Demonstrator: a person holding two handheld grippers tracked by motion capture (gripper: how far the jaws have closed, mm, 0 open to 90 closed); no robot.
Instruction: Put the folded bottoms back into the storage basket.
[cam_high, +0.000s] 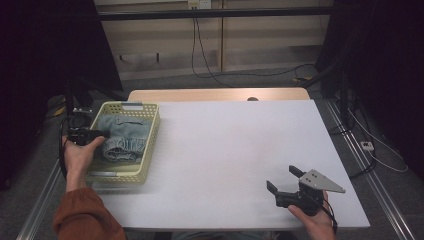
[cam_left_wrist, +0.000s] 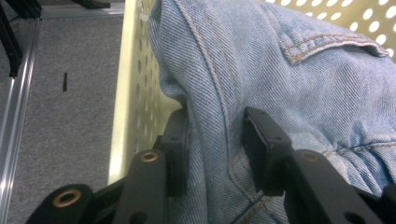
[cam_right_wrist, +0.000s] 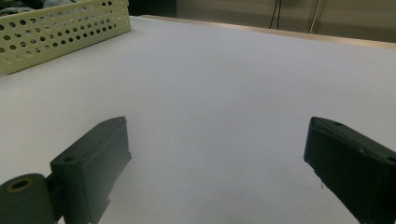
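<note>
1. The white table (cam_high: 235, 150) takes up the middle of the high view, bare across its centre and right.
2. A pale yellow perforated basket (cam_high: 150, 140) sits at the left edge of the table, left of centre in the high view; its holed wall also shows at the upper left of the right gripper view.
3. Folded light-blue denim jeans (cam_high: 122, 137) lie inside the basket. In the left gripper view the cloth bulges up beside the basket's near wall.
4. The left hand-held gripper (cam_left_wrist: 215, 149) reaches into the basket from the left side of the high view. Its jaws are partly closed, with a raised fold of denim between them; the right jaw stands against the cloth, and I cannot tell how firmly the fold is pinched.
5. The right hand-held gripper (cam_high: 286, 182) hovers low at the lower right of the high view, jaws spread wide and holding nothing.
6. Judging from this, the step in hand is grasping the jeans to lift them out. The next move likely calls for a firm pinch, then a lift clear of the basket rim.
</note>
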